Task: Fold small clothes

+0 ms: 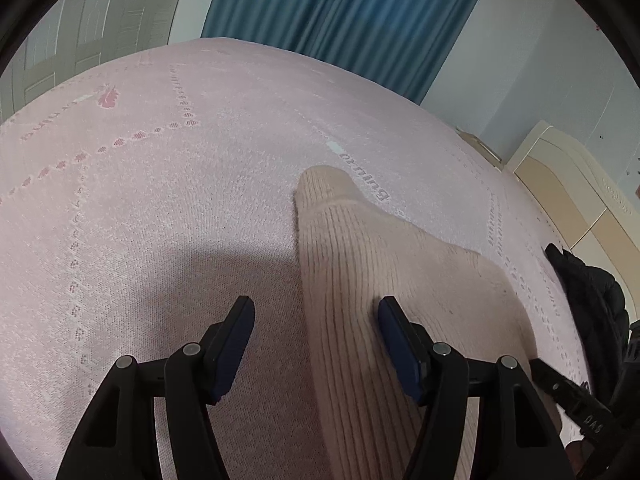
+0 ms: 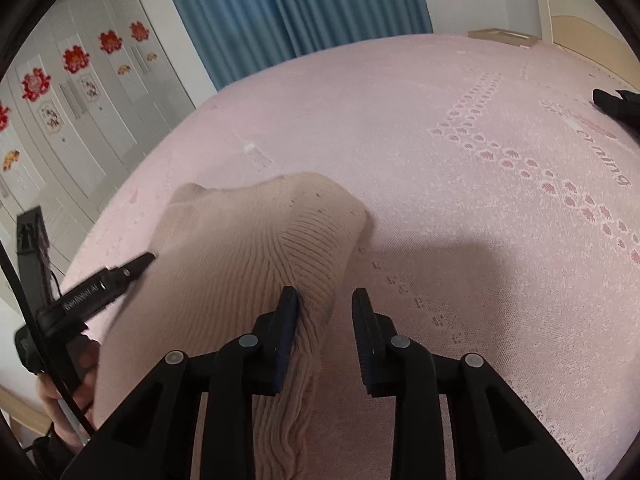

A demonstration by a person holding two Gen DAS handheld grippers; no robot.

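A beige ribbed knit garment [image 1: 360,280] lies on the pink bedspread [image 1: 160,200]. In the left wrist view my left gripper [image 1: 316,312] is open, its jaws wide apart over the garment's left edge, holding nothing. In the right wrist view the garment [image 2: 240,248] lies left of centre with a bunched fold running toward me. My right gripper [image 2: 326,300] is open over the garment's right edge, with the fold between its jaws. The left gripper's finger [image 2: 132,266] shows at the garment's left side.
The pink bedspread [image 2: 480,200] spreads wide to the far side and right. Blue curtains [image 1: 340,12] hang behind the bed. A dark jacket [image 1: 588,292] lies at the bed's right edge. White wardrobe doors [image 2: 80,80] with red flower decorations stand left.
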